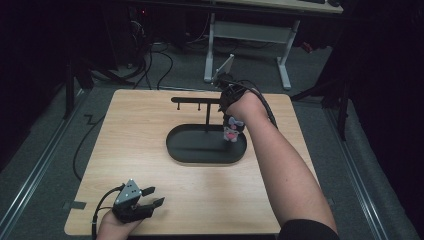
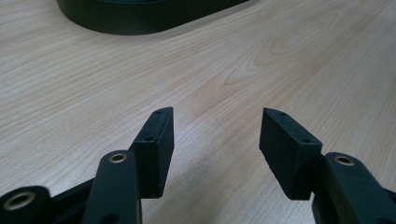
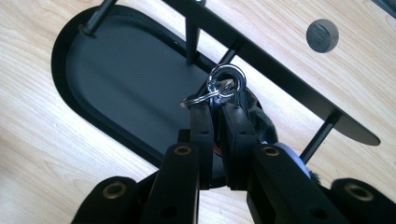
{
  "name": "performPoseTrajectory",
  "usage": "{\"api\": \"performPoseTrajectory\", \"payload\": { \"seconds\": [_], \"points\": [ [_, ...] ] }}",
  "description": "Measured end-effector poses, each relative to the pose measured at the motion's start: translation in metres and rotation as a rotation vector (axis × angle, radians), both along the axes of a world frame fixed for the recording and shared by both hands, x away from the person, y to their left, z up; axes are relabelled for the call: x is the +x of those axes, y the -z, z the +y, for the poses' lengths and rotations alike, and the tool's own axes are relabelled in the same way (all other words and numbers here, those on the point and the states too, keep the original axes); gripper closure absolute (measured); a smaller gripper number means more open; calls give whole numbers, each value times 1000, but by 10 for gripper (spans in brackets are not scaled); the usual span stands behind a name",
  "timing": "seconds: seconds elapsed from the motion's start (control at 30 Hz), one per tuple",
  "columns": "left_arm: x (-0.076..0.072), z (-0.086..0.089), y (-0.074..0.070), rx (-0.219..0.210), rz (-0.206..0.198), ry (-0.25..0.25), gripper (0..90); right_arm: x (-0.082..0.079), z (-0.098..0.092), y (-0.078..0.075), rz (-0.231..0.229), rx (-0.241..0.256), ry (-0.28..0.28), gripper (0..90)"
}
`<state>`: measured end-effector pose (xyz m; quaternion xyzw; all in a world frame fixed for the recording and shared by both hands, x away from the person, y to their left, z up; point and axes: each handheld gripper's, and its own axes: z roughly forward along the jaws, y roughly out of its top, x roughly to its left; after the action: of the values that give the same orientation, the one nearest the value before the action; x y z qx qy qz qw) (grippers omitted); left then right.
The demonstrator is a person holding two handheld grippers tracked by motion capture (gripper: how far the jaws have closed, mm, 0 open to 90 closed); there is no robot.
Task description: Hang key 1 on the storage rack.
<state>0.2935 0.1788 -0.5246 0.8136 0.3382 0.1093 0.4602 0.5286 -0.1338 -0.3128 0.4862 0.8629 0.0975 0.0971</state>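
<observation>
The small plush keychain toy with a shiny silver metal ring (image 3: 226, 84) hangs from my right gripper (image 3: 218, 109), just above the right end of the black oval metal tray (image 1: 185, 150). The jaws pinch the ring tight, I think so the ring can slide onto a peg of the thin black hanger bar (image 3: 280, 70) over the tray. My left gripper (image 1: 150, 196) rests low by the near left corner of the light wooden table (image 1: 150, 120), jaws spread wide with nothing in them, out of the way. The right gripper view shows the ring up close. The high view shows the pink and white toy (image 1: 231, 129) under my hand.
</observation>
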Motion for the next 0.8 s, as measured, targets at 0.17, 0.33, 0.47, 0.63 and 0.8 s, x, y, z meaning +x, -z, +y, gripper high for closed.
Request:
{"api": "performPoseTrajectory", "payload": {
  "seconds": [0.17,0.33,0.47,0.63,0.8],
  "points": [
    [0,-1,1,7,2,6,457,2,-5,6,6,9,16,850],
    [0,-2,1,11,4,11,457,2,-12,18,19,27,26,849],
    [0,-3,2,14,5,14,457,1,-13,25,27,35,28,846],
    [1,-3,3,14,8,14,456,-4,-13,29,22,72,36,757],
    [0,0,3,8,10,11,456,-10,-15,34,24,86,28,731]
  ]
}}
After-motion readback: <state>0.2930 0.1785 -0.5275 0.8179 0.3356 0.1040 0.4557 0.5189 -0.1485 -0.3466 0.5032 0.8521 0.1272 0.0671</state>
